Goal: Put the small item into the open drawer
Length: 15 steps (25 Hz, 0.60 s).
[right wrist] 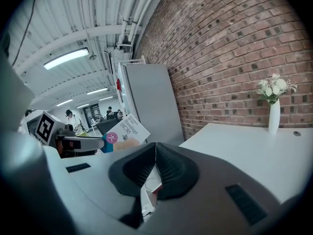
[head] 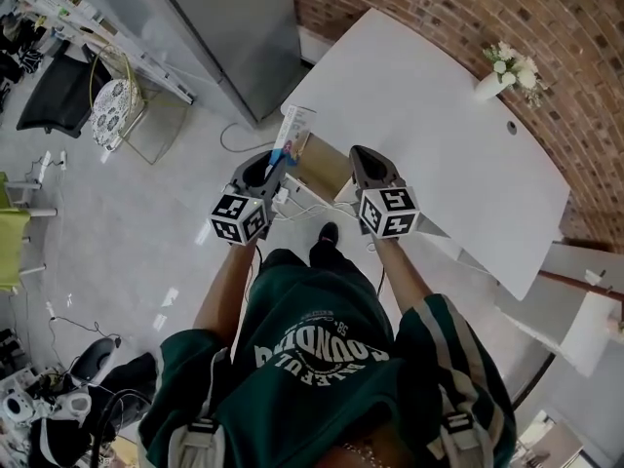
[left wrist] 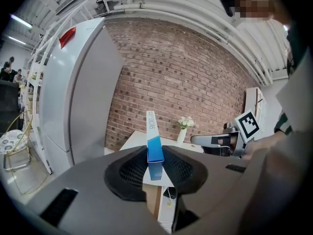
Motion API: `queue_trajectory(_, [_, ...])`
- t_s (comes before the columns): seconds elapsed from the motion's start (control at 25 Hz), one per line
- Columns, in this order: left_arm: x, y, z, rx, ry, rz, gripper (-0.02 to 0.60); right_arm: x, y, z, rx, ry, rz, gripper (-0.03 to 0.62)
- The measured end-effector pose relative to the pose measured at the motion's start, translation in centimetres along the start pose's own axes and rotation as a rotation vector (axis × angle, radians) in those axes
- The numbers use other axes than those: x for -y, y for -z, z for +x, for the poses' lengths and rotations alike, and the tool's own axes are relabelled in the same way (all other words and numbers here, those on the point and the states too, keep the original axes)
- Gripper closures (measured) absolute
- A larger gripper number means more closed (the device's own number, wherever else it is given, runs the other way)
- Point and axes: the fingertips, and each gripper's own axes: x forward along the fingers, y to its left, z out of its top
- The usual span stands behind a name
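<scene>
We find the brick wall [head: 439,8] along the far right of the scene, with a tall grey cabinet [head: 234,27] at the far left of it. The white table [head: 429,115] stands against the wall and reaches toward the near side. Below the table's near left edge sits the open drawer [head: 327,164], brown inside.

Both grippers hang side by side over the drawer area. The left gripper [head: 273,162] is to the left of the drawer. Its jaws are only a narrow gap apart and are clamped on the small box [left wrist: 153,141], with both pads pressed against its flat sides. The box is thin, white above and blue below. It stands upright out of the jaws, held in the air by the drawer's far left corner and not inside it.

The right gripper [right wrist: 155,151] is at the drawer's right side, with its jaws pressed together and nothing between them.

A white vase of flowers [head: 507,71] stands on the table's far right part, beside the wall.
</scene>
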Motion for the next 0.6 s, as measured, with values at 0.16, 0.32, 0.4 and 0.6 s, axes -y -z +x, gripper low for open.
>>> queue_trajectory(0.16, [-0.5, -0.2, 0.5, -0.011, 0.006, 0.001, 0.48, 0.2, 0.3, 0.5, -0.006, 0.002, 0.02, 0.569])
queue_trajectory(0.32, [-1.1, -0.5, 1.0, -0.017, 0.036, 0.006, 0.479, 0.1, 0.4, 1.1, -0.007, 0.019, 0.025, 0.569])
queue_trajectory(0.4, [-1.5, -0.5, 1.1, -0.017, 0.055, 0.007, 0.479, -0.1, 0.7, 1.2, -0.006, 0.038, 0.029, 0.569])
queue_trajectory(0.6, [-2.6, -0.1, 1.1, -0.021, 0.112, -0.016, 0.48, -0.7, 1.2, 1.1, -0.001, 0.09, 0.033, 0.569])
